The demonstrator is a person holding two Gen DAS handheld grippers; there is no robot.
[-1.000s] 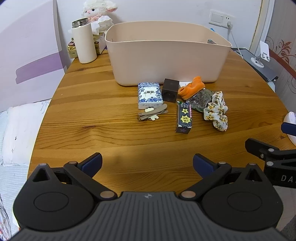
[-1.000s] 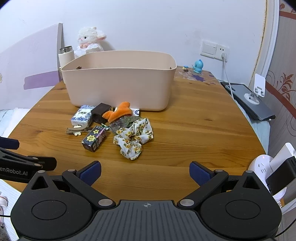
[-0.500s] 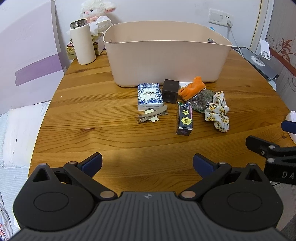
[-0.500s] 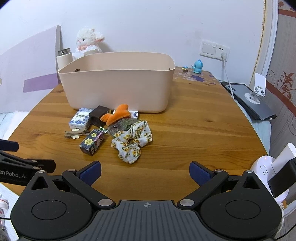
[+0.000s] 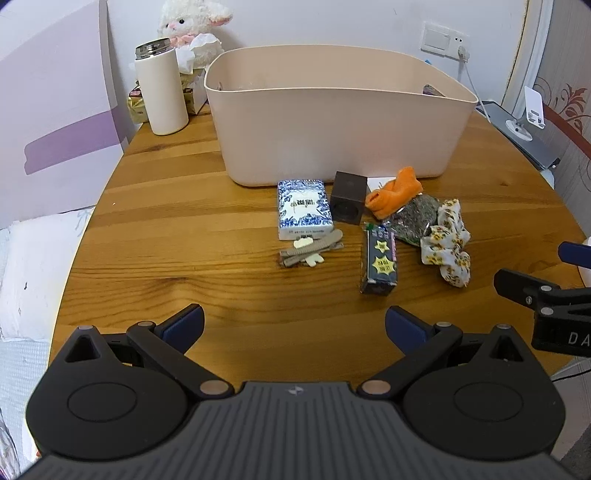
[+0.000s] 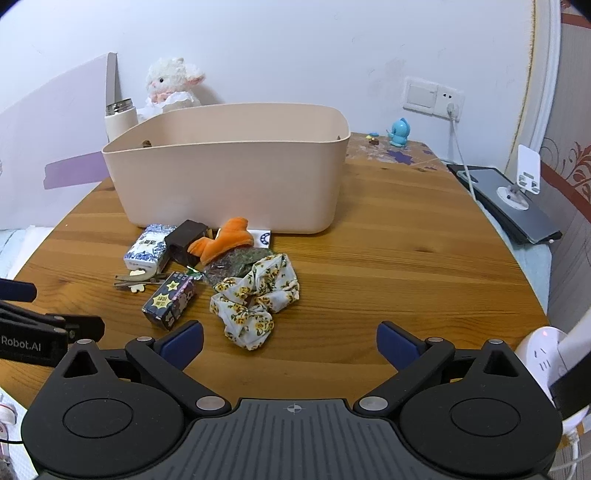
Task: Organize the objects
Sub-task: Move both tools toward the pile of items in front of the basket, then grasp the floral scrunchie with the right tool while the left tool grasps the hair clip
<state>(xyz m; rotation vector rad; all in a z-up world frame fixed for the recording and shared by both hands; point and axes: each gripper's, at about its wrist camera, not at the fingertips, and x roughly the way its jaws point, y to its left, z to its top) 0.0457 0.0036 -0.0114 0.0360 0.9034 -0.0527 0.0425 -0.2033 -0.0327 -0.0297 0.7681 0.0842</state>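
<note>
A beige plastic bin (image 5: 332,122) stands at the back of a round wooden table (image 5: 184,221); it also shows in the right wrist view (image 6: 229,166). In front of it lie a blue-and-white box (image 5: 303,208), a dark cube (image 5: 347,202), an orange toy (image 5: 393,192), a dark star-print box (image 5: 380,264), hair clips (image 5: 308,251), a dark pouch (image 5: 415,218) and a floral scrunchie (image 5: 448,247), which also shows in the right wrist view (image 6: 255,299). My left gripper (image 5: 294,325) is open and empty, short of the items. My right gripper (image 6: 289,341) is open and empty, just before the scrunchie.
A white thermos (image 5: 161,86) and a plush lamb (image 5: 192,33) stand left of the bin. A blue figurine (image 6: 399,132) sits at the back right. A grey device with a phone stand (image 6: 517,199) lies off the right edge. A white power strip (image 6: 546,354) is near right.
Both grippers have moved forward toward the items, which now look closer and larger. Both stay open. Nothing on the table has moved.
</note>
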